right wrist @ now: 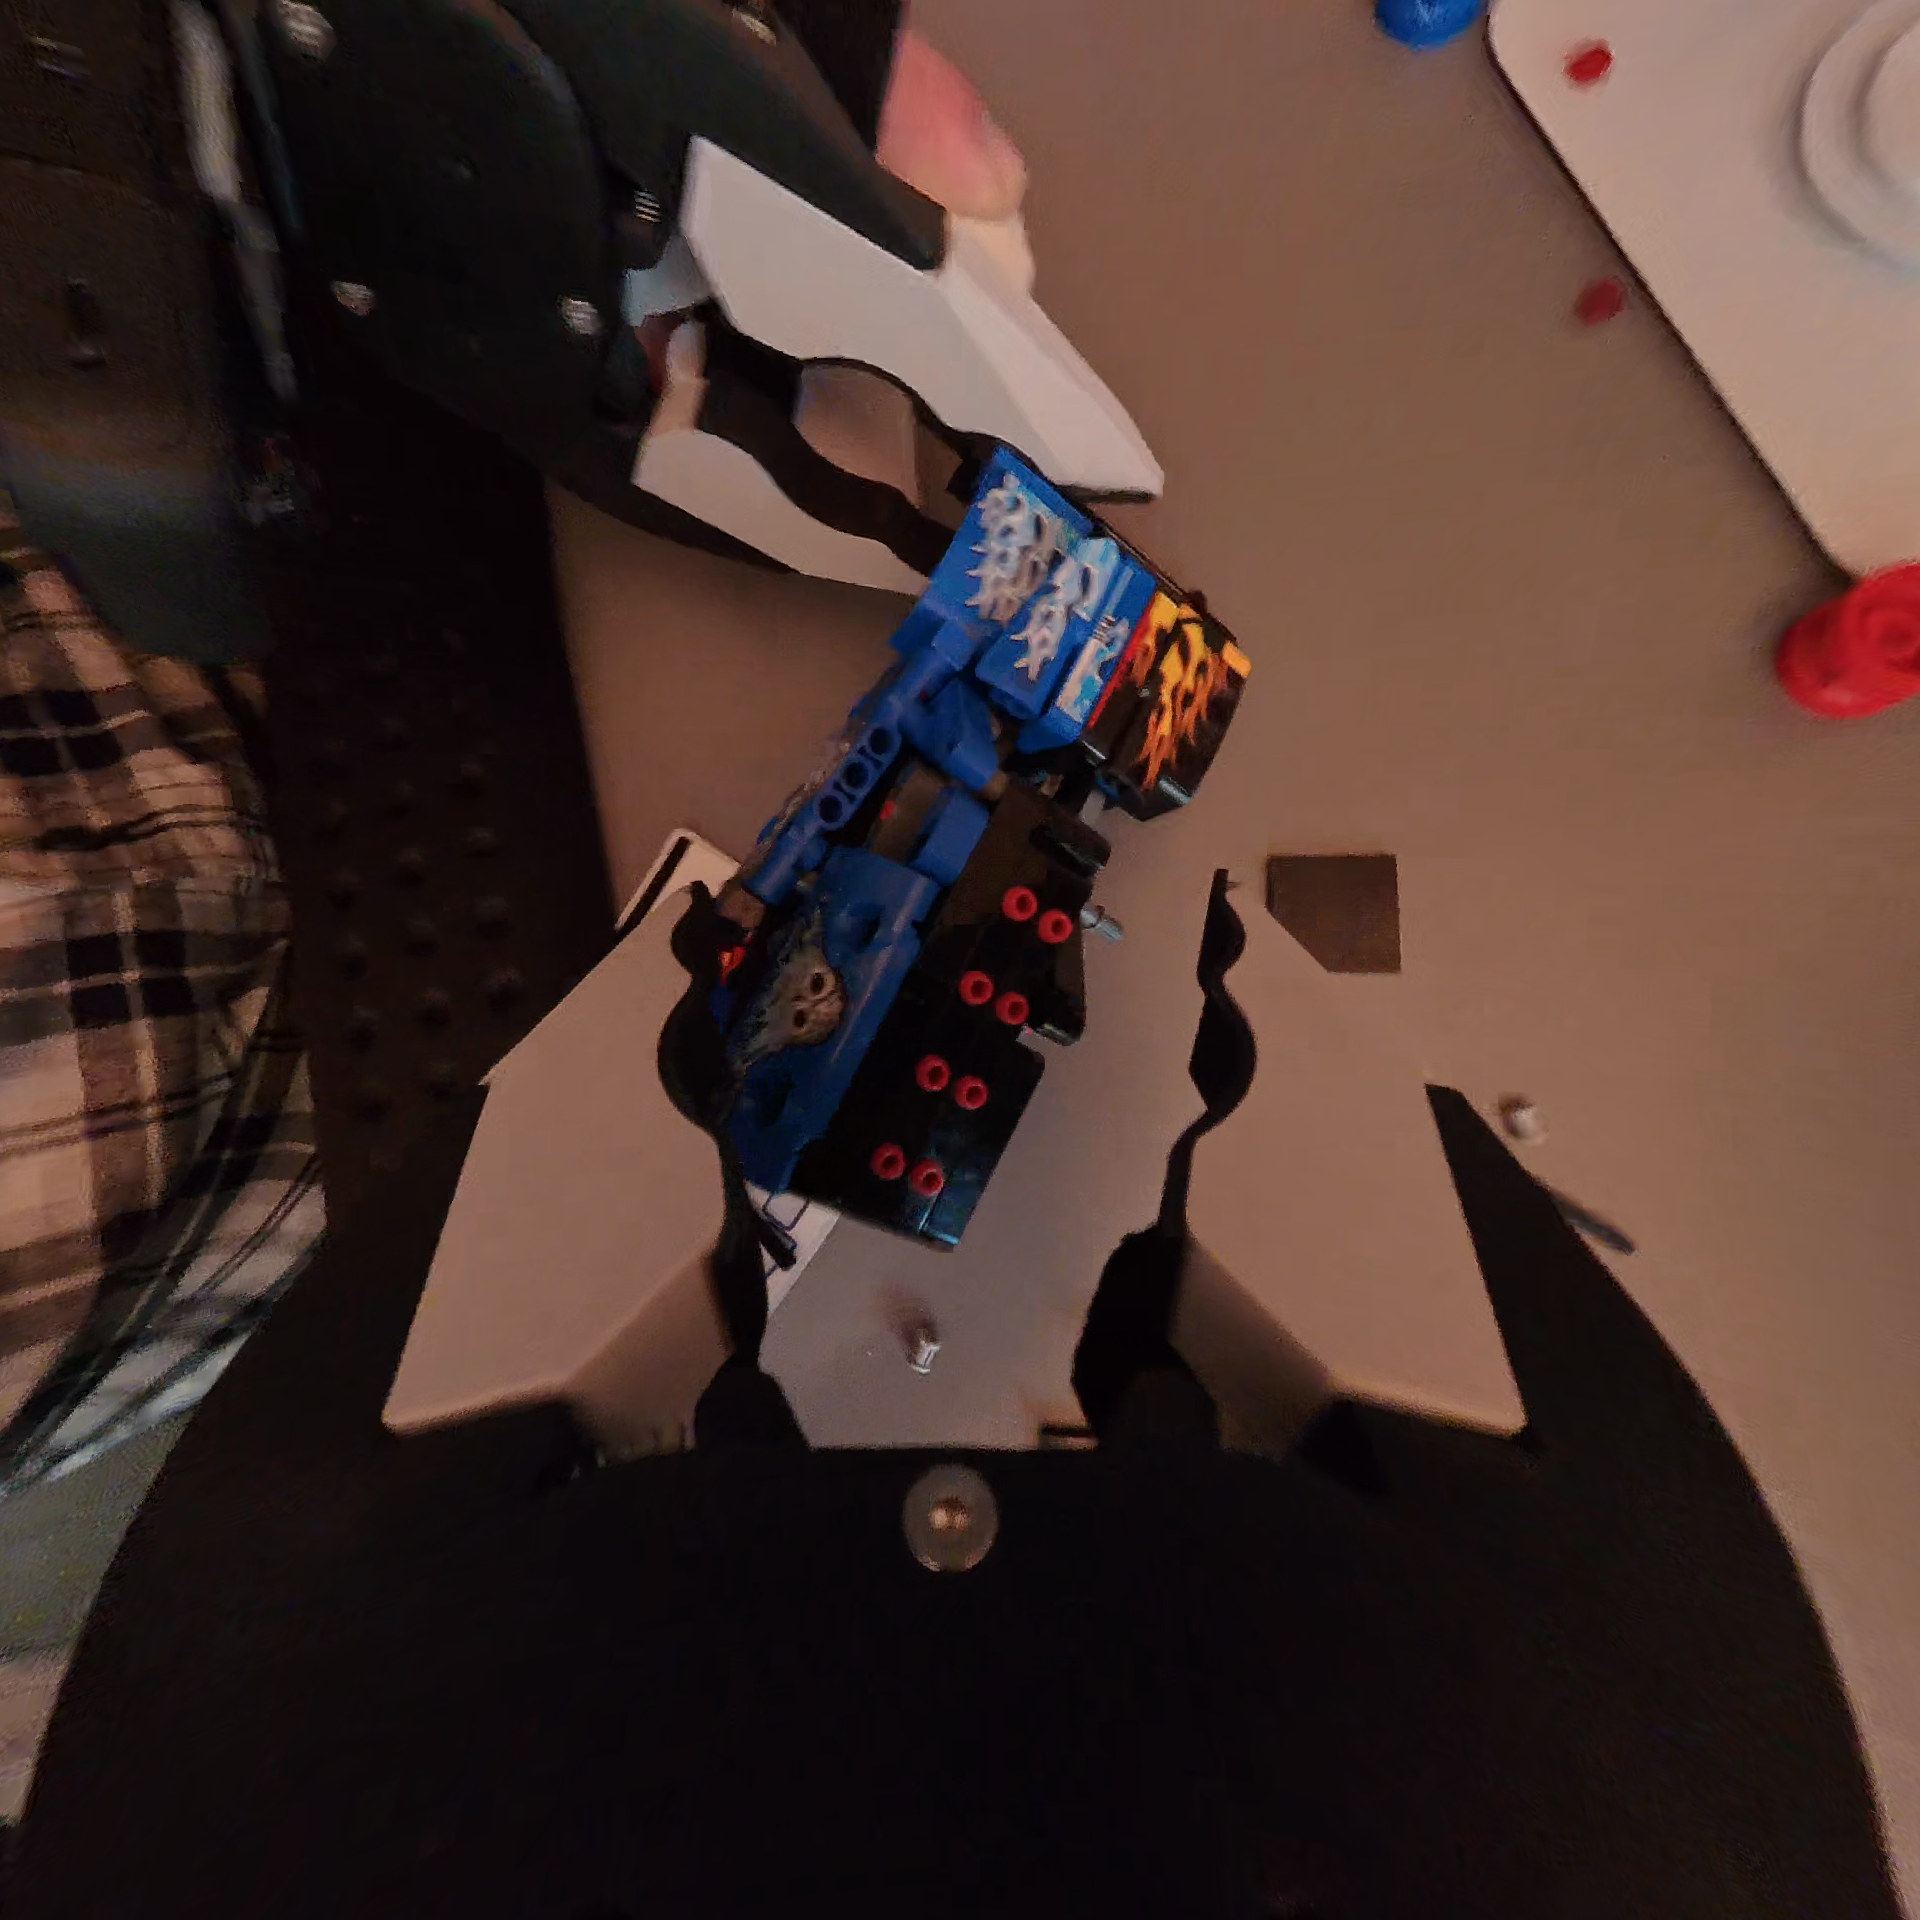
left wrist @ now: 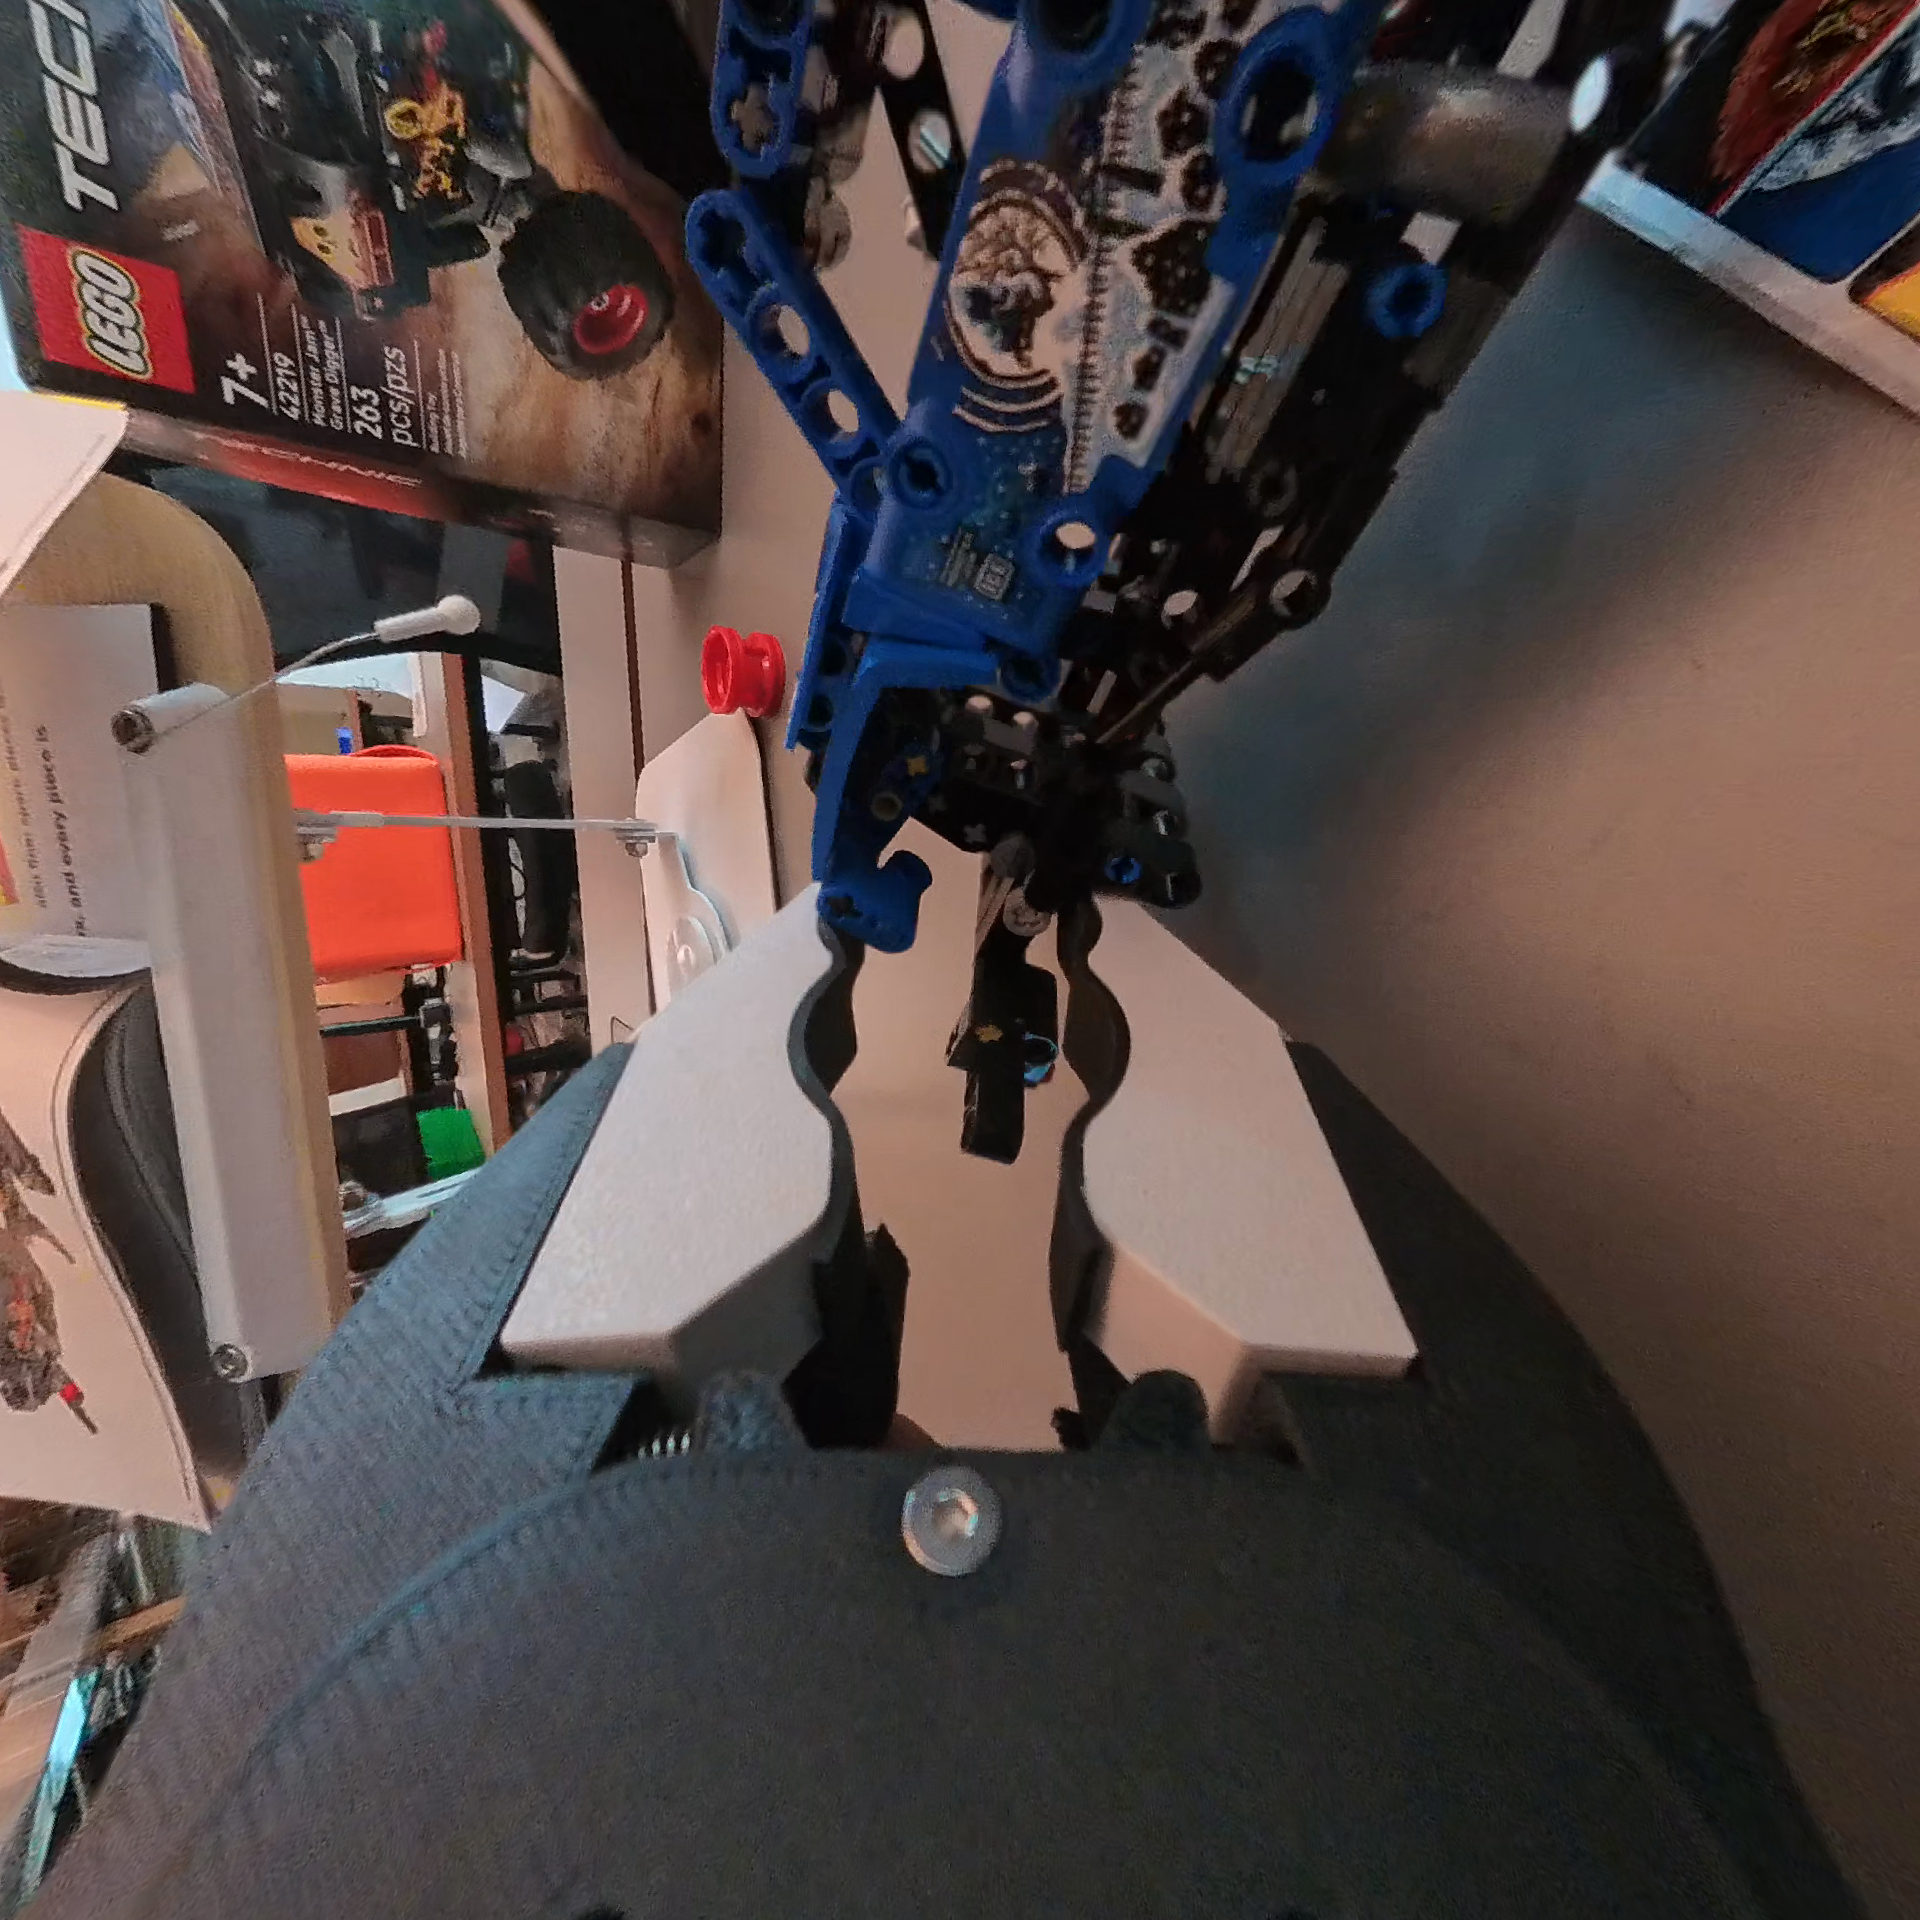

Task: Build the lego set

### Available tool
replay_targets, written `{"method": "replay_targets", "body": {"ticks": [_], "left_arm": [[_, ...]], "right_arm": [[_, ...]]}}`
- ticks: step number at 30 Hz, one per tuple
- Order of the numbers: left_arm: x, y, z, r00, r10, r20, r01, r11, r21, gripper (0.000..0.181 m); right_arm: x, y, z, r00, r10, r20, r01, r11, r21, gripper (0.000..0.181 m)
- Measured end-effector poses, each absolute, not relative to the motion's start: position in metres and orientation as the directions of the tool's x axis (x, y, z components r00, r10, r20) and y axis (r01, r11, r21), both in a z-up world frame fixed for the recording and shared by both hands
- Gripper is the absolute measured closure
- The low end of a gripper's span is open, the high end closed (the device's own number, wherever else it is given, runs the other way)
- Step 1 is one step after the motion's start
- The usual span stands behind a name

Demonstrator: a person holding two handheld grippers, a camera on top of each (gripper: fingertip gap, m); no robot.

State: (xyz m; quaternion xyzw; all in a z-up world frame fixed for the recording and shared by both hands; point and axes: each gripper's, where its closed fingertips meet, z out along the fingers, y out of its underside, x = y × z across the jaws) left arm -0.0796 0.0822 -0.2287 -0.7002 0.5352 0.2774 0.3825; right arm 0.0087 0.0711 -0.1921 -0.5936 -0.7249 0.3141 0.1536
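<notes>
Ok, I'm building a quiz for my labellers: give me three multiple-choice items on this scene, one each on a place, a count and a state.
1. Where is the red wheel hub? A on the table beside the model; B in the right tool; C on the box.
2. How many red pins show on the model's black side? A two; B eight; C fifteen.
3. The right tool is: A shut on a hub; B open, model between its fingers; C out of view.
Key: A, it lies on the table beside the model; B, four pairs show; B, its fingers stand wide apart.
</notes>
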Motion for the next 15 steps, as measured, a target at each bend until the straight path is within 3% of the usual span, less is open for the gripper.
{"method": "replay_targets", "body": {"ticks": [1,4,9,11,15], "left_arm": [[-0.08,0.083,-0.23,0.272,-0.538,-0.797,-0.962,-0.139,-0.235,0.145],[-0.08,0.082,-0.234,0.275,-0.55,-0.789,-0.961,-0.148,-0.232,0.15],[-0.08,0.08,-0.24,0.299,-0.567,-0.767,-0.953,-0.146,-0.264,0.15],[-0.085,0.075,-0.24,0.324,-0.603,-0.729,-0.945,-0.163,-0.285,0.14],[-0.085,0.057,-0.23,0.428,-0.704,-0.567,-0.88,-0.18,-0.44,0.125]], "right_arm": [[0.008,0.071,-0.199,-0.211,0.966,-0.151,0.782,0.074,-0.619,0.083],[0.011,0.069,-0.222,-0.183,0.978,-0.097,0.822,0.098,-0.561,0.093],[0.01,0.074,-0.226,-0.19,0.98,-0.056,0.797,0.121,-0.592,0.094],[0.011,0.08,-0.226,-0.195,0.981,-0.008,0.797,0.154,-0.585,0.094],[0.012,0.089,-0.229,-0.276,0.956,0.103,0.78,0.285,-0.557,0.095]]}}
